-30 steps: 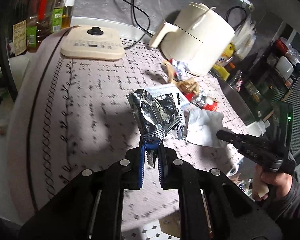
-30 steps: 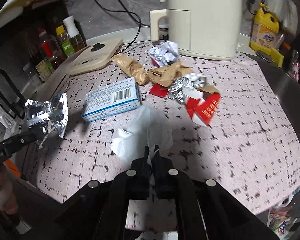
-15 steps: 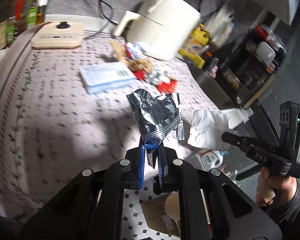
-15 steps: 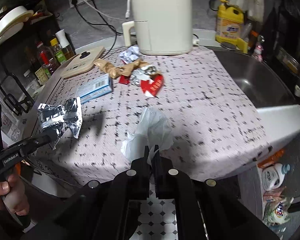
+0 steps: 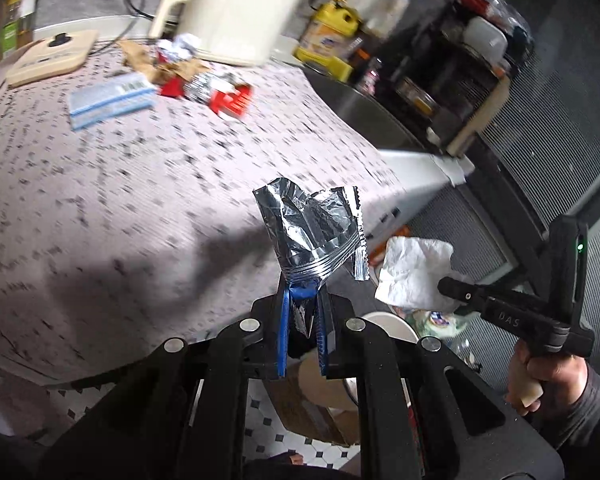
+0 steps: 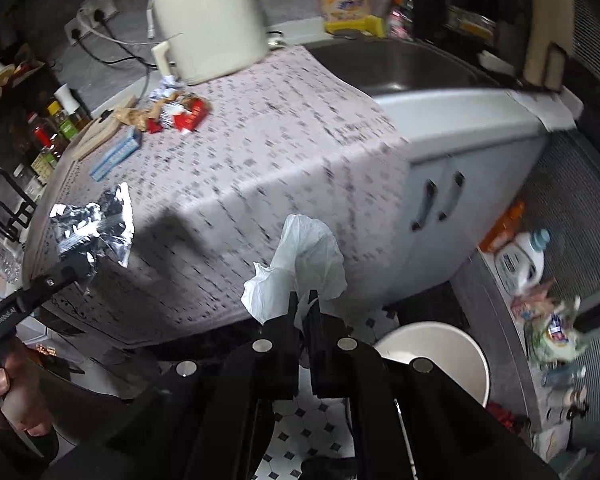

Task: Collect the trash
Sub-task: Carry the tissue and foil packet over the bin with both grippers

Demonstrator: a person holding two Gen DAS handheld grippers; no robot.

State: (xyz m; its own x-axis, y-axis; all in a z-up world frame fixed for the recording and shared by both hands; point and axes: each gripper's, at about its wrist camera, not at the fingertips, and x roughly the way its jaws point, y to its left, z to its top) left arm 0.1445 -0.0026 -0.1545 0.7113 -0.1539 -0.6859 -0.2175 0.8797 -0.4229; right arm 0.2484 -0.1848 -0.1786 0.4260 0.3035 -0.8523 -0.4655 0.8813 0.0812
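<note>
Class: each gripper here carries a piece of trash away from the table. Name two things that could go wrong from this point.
1. The right gripper pinches only a lower corner of the white tissue; it could tear or slip out short of the white bin.
2. The left gripper holds the foil wrapper by its narrow end, so it might slide free.

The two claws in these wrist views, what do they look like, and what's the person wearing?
Both are matt black, pistol-style tools with round silver pivot bolts on their linkages. The left claw has blue pads; the right claw has plain black ones. The right claw's body carries a small green light and white lettering. Each sits on a pale handle. A dark grey sleeve covers the right wrist.
</note>
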